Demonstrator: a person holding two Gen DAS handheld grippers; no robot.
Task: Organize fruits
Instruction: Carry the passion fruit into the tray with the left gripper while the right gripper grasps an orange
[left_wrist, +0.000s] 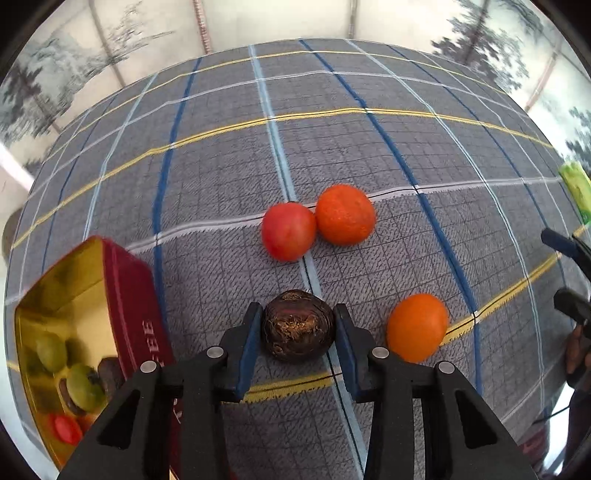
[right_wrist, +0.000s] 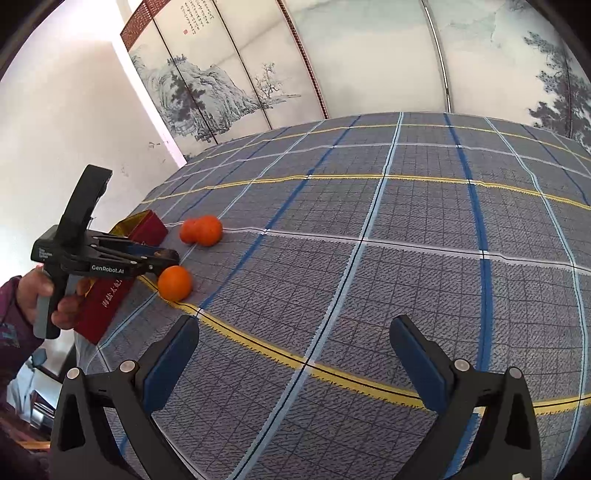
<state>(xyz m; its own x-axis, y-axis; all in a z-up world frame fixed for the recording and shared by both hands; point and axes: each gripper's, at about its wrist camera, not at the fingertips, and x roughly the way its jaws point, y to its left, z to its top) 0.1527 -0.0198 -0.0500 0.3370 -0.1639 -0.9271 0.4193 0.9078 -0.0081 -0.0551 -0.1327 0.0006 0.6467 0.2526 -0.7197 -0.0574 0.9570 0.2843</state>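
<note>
Fruits are lying on the checked tablecloth (left_wrist: 369, 155): a dark brown one (left_wrist: 297, 325) is sitting between the left gripper (left_wrist: 297, 343) fingers, which are pressing its sides; an orange (left_wrist: 416, 327) is resting just beside it, a tomato (left_wrist: 289, 231) touching another orange (left_wrist: 345, 214) farther off, the red tin (left_wrist: 92, 295) holding more, the right gripper (right_wrist: 294, 363) hovering wide open

dark brown hairy round fruit (left_wrist: 297, 325) on cloth btwn left gripper (left_wrist: 298, 338) pads; orange (left_wrist: 416, 327) just right of it; red fruit (left_wrist: 289, 231) touching 2nd orange (left_wrist: 345, 214) farther back; red tin (left_wrist: 92, 295) at left w/ green fruits (left_wrist: 85, 382) inside
</note>
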